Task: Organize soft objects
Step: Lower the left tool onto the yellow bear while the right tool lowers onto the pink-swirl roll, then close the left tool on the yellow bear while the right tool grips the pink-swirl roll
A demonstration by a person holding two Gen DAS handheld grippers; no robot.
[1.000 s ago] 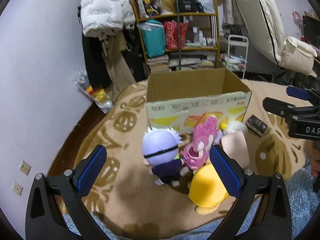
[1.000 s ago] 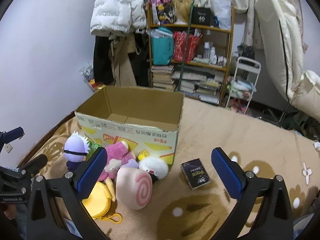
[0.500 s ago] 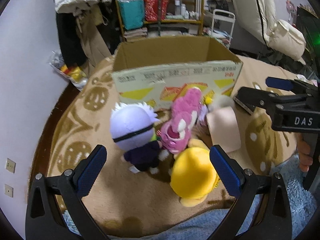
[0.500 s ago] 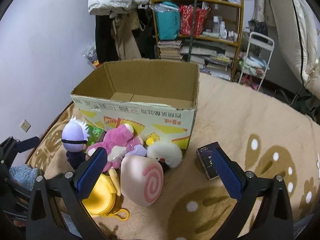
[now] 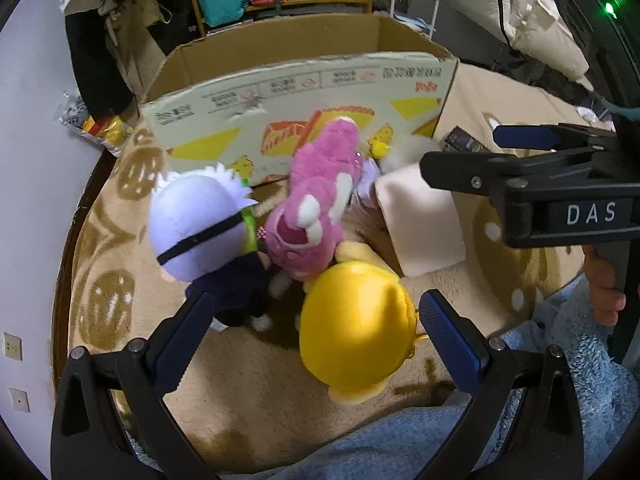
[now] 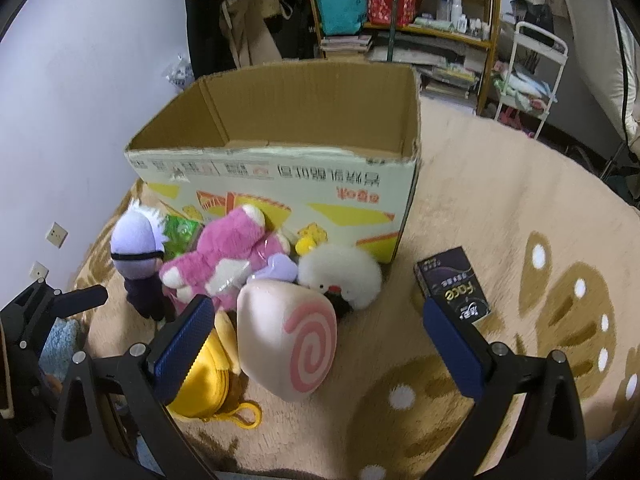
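Soft toys lie heaped on the rug in front of an open cardboard box (image 5: 304, 80) (image 6: 280, 176). There is a purple-headed doll (image 5: 196, 224) (image 6: 134, 242), a pink plush (image 5: 316, 208) (image 6: 224, 264), a yellow plush (image 5: 356, 332) (image 6: 204, 380), a pink swirl cushion (image 5: 424, 224) (image 6: 288, 340) and a white fluffy ball (image 6: 340, 276). My left gripper (image 5: 316, 336) is open just above the yellow plush and holds nothing. Over the swirl cushion, my right gripper (image 6: 316, 344) is open and also holds nothing; it shows from the side in the left wrist view (image 5: 532, 152).
A small black box (image 6: 454, 292) lies on the beige patterned rug (image 6: 500, 208) right of the toys. Shelves (image 6: 400, 8), hanging coats and a white cart (image 6: 532, 68) stand behind the carton. A blue fuzzy fabric (image 5: 400, 440) lies at the near edge.
Both grippers have moved forward and down toward the toy heap, so the toys and the box fill more of each view. Both stay open.
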